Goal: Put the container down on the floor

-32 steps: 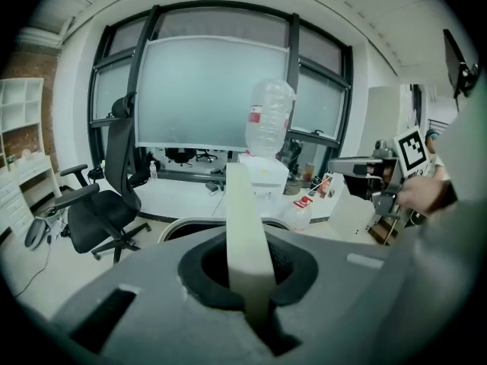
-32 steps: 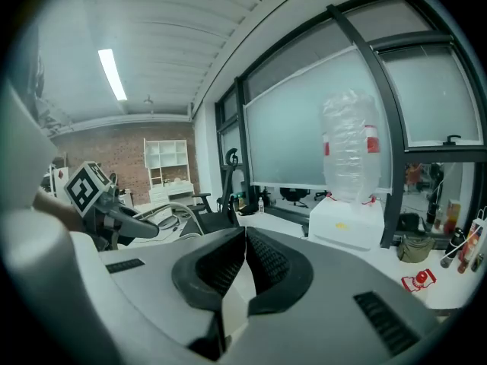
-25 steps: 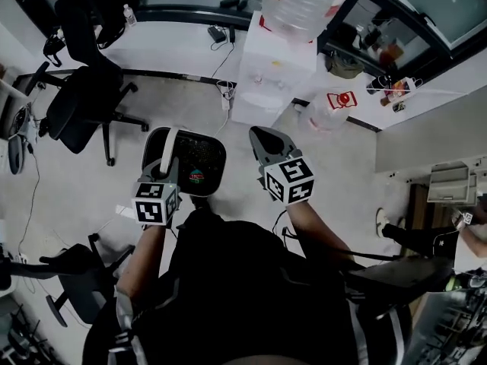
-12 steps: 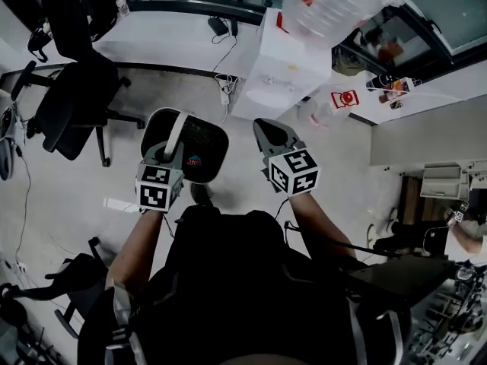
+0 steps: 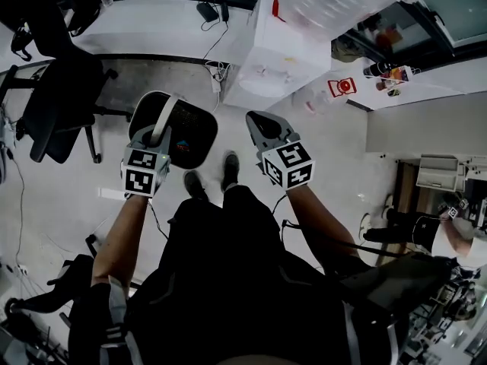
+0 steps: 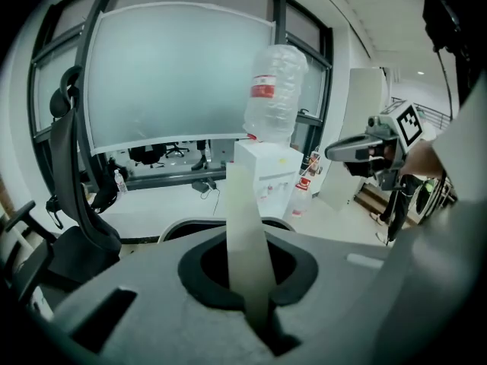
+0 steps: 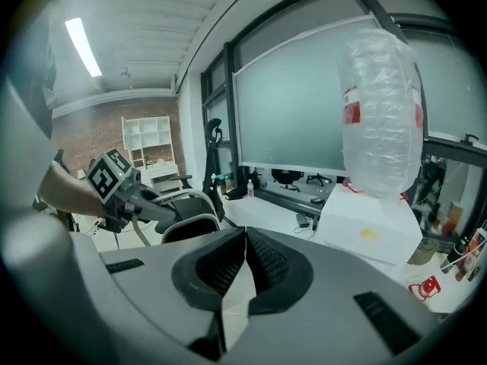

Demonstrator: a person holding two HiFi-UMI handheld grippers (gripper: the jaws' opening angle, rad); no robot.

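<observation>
My left gripper (image 6: 251, 280) is clamped on the white handle (image 6: 245, 204) of the container (image 5: 186, 139); the strap runs straight up between the black pads, pinched flat, with the container's pale rim curving just beyond the jaws; from the head view the container is a dark, rounded tub with a light rim, hanging under that gripper off the floor (image 5: 68, 181), its handle arching over the top; it sits in front of my shoes (image 5: 228, 169), a little to my left; my right gripper (image 5: 259, 124) is level with it, just beside the tub but not touching it; its jaws are pressed together with nothing between them, the ribbed pads meeting along one seam in the right gripper view; both marker cubes face up towards my head, and my bare forearms run back to a dark top; ahead of both grippers stands a white water dispenser (image 5: 278, 52) with a big clear bottle (image 5: 342, 2) upended on it, red label near the neck; a small empty bottle lies on the floor near its right side; a black office chair (image 5: 53, 105) stands well off to my left beside a white desk (image 5: 144, 29) with cables trailing down from it; a frosted glass wall with dark frames runs behind the dispenser; far right, another person's leg and shoe show by some shelving.
</observation>
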